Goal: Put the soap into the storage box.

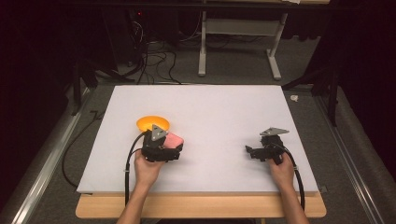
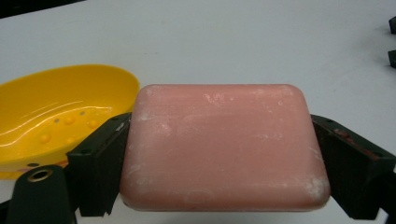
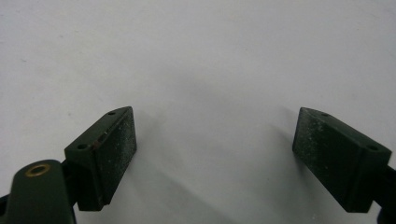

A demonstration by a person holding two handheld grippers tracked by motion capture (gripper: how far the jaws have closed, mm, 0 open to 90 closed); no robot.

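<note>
Dish [image 1: 152, 123] sits at table [image 1: 210, 107] left, empty. Left gripper [image 1: 173, 152] just beside it, jaws closed on soap [image 2: 224, 147] flanks. Step judged: carrying soap to dish; next needs a short lift over the rim. Right gripper [image 1: 252, 151] wide open, empty, well apart.

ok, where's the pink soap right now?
Between the left gripper jaws, the pink soap sits just right of the yellow dish, left side of the high view.
</note>
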